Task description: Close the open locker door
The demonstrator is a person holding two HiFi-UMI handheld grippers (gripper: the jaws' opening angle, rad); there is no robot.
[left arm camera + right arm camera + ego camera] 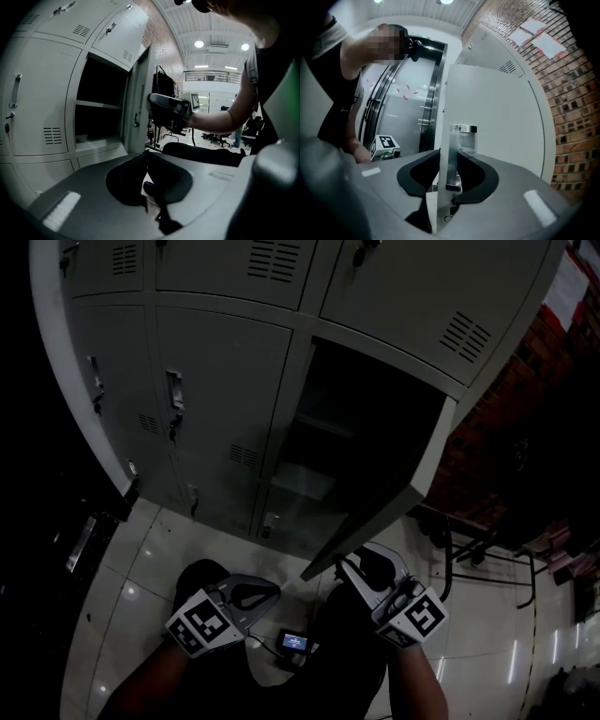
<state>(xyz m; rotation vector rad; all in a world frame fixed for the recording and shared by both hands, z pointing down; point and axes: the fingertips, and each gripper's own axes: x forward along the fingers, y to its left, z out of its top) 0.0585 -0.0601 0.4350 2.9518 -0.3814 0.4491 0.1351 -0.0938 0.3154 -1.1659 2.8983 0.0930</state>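
The grey locker door (412, 486) stands swung out to the right of its dark open compartment (356, 427). My right gripper (352, 568) is at the door's lower free edge. In the right gripper view the door's edge (443, 140) and its clear latch handle (461, 140) sit between the jaws, and my right gripper (447, 159) is shut on them. My left gripper (264, 592) hangs low at the left, shut and empty, away from the lockers. The left gripper view shows its closed tips (143, 157), the open compartment (98, 103) and the door (140, 103).
Closed grey lockers (216, 381) fill the bank to the left and above. A brick wall (525, 409) rises at the right, with a black metal chair frame (469, 549) below it. A small device (293, 643) lies on the tiled floor by the person's feet.
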